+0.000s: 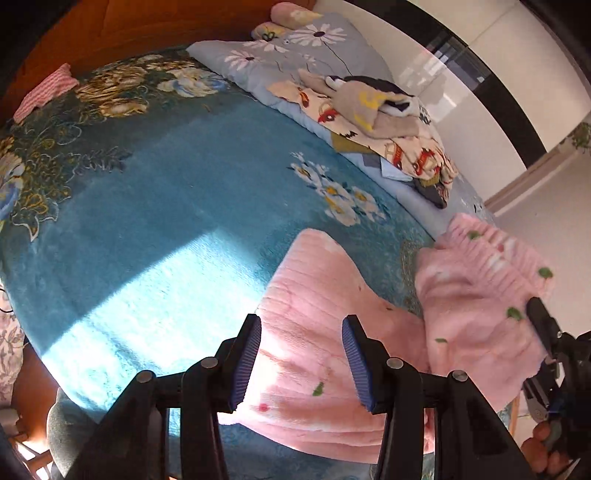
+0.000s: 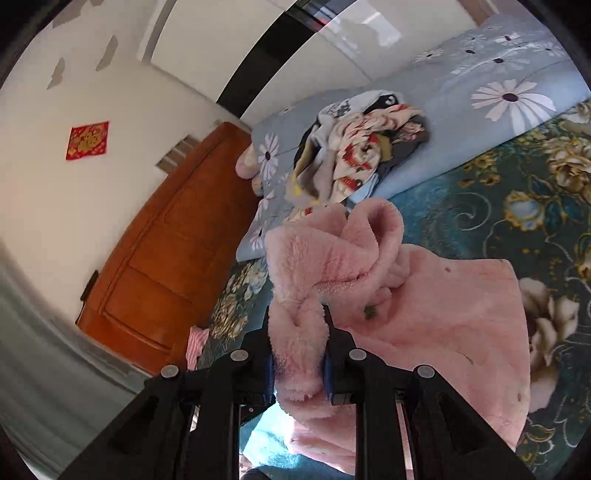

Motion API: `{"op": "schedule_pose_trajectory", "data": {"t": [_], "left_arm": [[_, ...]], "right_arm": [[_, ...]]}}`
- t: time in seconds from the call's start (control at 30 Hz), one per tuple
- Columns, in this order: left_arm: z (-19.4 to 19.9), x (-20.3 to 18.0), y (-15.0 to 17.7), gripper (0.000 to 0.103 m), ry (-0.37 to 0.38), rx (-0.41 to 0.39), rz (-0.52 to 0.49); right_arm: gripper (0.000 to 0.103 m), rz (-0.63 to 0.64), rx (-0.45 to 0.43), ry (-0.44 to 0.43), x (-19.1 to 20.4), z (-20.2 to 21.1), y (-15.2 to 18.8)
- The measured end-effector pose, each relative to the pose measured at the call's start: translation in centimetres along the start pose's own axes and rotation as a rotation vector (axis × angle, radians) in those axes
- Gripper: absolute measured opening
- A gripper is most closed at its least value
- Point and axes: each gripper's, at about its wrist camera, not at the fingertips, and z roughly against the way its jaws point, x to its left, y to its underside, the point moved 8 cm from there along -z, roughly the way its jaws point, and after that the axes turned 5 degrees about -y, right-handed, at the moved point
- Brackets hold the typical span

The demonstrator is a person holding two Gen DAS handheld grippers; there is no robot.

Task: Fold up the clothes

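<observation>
A: Spread across the bed is a teal floral blanket, sunlit at seven o'clock in the left wrist view. What sits on it?

B: A pink fleece garment lies at about five o'clock, reaching under the left gripper. Its blue-padded fingers stand wide apart with the fleece flat below them; they grip nothing.

A: And farther off?

B: At one o'clock a heap of mixed clothes rests on a pale blue daisy quilt. A pink striped cloth lies at ten o'clock by the wooden headboard. At four o'clock the right gripper lifts one part of the garment, and a hand shows at the lower right edge.

A: Now the right wrist view?

B: A white wall with a red square decoration fills ten o'clock, and a brown wooden door sits at nine. The right gripper is clamped narrowly on a bunched fold of the pink fleece garment, which rises off the teal floral blanket at centre.

A: The clothes heap?

B: It lies at twelve o'clock, on the quilt, just beyond the raised fleece.
</observation>
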Motion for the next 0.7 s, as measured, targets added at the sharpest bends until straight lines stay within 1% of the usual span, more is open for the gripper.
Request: {"op": "schedule_pose_trajectory", "data": {"t": [0.1, 0.17, 0.23, 0.27, 0.33, 0.37, 0.43, 0.47, 0.53, 0.57, 0.6, 0.63, 0.7], "left_arm": [[1.1, 3.3, -0.4, 0.05, -0.001, -0.021, 0.085], [1.5, 4.9, -0.2, 0.05, 0.0, -0.017, 0.119], [1.5, 5.8, 0.3, 0.05, 0.002, -0.009, 0.131], [1.4, 6.0, 0.6, 0.049, 0.004, -0.006, 0.133], [1.2, 5.7, 0.9, 0.05, 0.016, 0.004, 0.127], [1.0, 5.3, 1.0, 0.049, 0.024, 0.008, 0.12], [0.8, 4.4, 1.2, 0.05, 0.041, 0.015, 0.098], [0.9, 3.7, 1.2, 0.05, 0.051, 0.015, 0.074], [1.0, 2.0, 0.9, 0.05, 0.069, 0.008, 0.003], [0.9, 1.1, 0.8, 0.052, 0.075, 0.006, -0.037], [0.6, 0.0, 0.5, 0.057, 0.082, 0.011, -0.079], [0.0, -1.0, 0.3, 0.061, 0.087, 0.017, -0.122], [-1.8, -2.5, 0.1, 0.062, 0.075, 0.044, -0.19]], "right_arm": [[0.021, 0.029, 0.159, -0.005, 2.1, -7.0, 4.7], [0.021, 0.063, 0.253, 0.023, 2.4, -10.2, 8.0], [0.021, 0.102, 0.346, 0.056, 2.5, -13.0, 11.3], [0.022, 0.11, 0.38, 0.058, 2.5, -13.7, 12.4], [0.028, 0.104, 0.428, 0.032, 2.3, -13.6, 13.6], [0.029, 0.102, 0.452, 0.018, 2.2, -13.6, 14.1], [0.046, 0.096, 0.499, -0.008, 2.0, -13.6, 15.3], [0.047, 0.093, 0.523, -0.021, 1.9, -13.5, 15.9], [0.047, 0.101, 0.534, -0.051, 1.7, -12.3, 15.9], [0.047, 0.109, 0.519, -0.05, 1.4, -11.3, 15.5], [0.046, 0.112, 0.49, -0.029, 0.8, -10.0, 14.8], [0.047, 0.105, 0.462, -0.006, -0.1, -8.6, 14.0], [0.047, 0.075, 0.412, 0.046, -2.2, -6.1, 12.4]]}}
